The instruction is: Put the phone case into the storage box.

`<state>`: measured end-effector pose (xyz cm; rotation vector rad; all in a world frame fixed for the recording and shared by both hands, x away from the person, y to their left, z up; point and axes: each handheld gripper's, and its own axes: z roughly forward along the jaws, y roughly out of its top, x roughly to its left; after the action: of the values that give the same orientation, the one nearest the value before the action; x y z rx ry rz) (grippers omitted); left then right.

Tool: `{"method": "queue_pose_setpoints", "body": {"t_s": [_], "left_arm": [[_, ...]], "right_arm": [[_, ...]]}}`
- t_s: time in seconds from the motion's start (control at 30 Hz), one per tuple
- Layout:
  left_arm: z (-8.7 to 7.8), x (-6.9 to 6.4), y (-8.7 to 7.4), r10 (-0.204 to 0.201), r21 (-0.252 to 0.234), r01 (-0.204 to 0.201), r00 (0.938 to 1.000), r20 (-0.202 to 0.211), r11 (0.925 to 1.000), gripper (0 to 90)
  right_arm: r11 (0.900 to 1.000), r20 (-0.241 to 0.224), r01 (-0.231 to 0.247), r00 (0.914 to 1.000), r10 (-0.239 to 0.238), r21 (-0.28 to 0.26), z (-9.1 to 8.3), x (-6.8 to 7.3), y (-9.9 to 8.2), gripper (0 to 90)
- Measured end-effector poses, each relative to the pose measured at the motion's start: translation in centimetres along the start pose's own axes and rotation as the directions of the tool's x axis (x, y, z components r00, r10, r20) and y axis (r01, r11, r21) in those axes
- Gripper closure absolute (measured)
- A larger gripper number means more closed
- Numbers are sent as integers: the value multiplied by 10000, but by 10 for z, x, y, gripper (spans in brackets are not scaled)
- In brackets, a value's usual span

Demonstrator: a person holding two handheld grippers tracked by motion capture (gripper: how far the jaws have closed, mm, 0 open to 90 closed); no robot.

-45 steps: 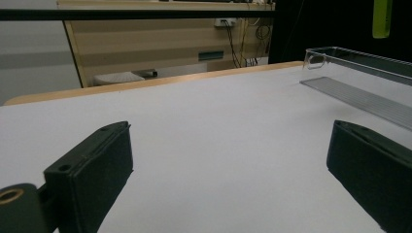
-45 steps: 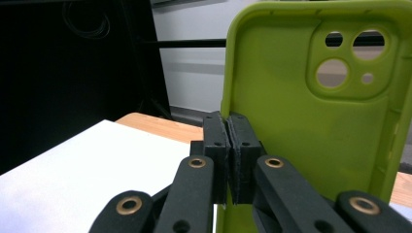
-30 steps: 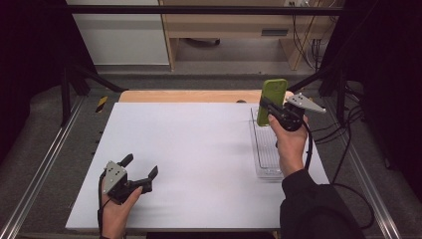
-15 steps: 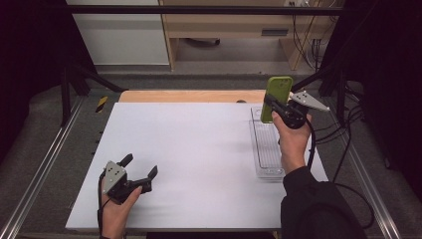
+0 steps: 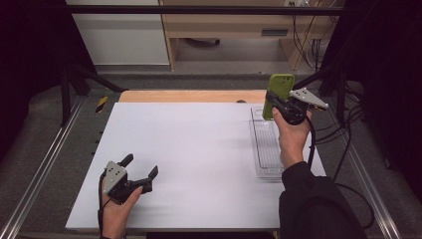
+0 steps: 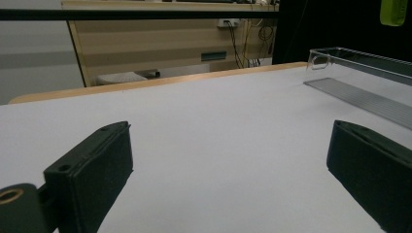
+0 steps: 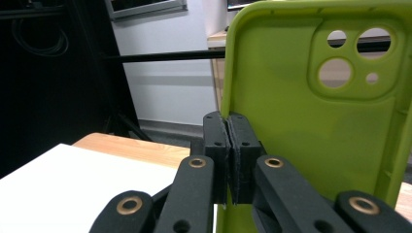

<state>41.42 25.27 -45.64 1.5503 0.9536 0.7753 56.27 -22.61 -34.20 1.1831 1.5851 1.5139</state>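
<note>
From my seat I see the right gripper point(image 5: 276, 106) raised at about two o'clock over the white table point(image 5: 199, 149), its two black jaws pressed together on the edge of a lime-green phone case point(image 5: 278, 94). The case stands upright, long axis running six to twelve o'clock, camera cut-outs at the top end. In the right gripper view the phone case point(image 7: 311, 126) turns its hollow inner side toward me, and the jaws of the right gripper point(image 7: 228, 145) pinch its left rim low down, so the case rises above and to the three o'clock side of the pads. The case is off the table, held in the air above the far end of a clear plastic tray point(image 5: 266, 149) that lies on the table's right side, its long axis also six to twelve o'clock (the tray's inside looks bare to me). In the left gripper view the tray point(image 6: 359, 73) sits at about two o'clock from that tool, with a corner of the green case point(image 6: 393, 10) at the top edge.

The left gripper point(image 5: 140, 172) rests low at about seven o'clock on the table, held in the person's left hand point(image 5: 117, 211), its jaws standing wide apart with only white surface between them. It is well apart from the case
</note>
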Motion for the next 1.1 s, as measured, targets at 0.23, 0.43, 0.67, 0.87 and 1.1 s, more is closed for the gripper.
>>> {"method": "queue_pose_setpoints", "body": {"t_s": [0.23,0.43,0.67,0.87,1.1], "left_arm": [[0,0,0,22,-35,-22,10000,18,10000,22],[-1,2,0,-7,-63,7,10000,-13,10000,22],[-1,2,0,-26,-62,26,10000,-33,10000,22],[0,2,0,-2,-29,2,10000,-43,10000,22],[-1,3,0,-2,-67,1,10000,-96,10000,22]], "right_arm": [[10000,217,8,9998,-9,31,11,-4,-7,883],[10000,252,-49,9997,48,19,20,-6,-13,883],[9999,318,69,9995,-73,118,26,-5,-17,883],[9998,449,23,9990,-32,188,28,-6,-19,883],[9993,537,205,9983,-221,309,28,-7,-20,883]]}}
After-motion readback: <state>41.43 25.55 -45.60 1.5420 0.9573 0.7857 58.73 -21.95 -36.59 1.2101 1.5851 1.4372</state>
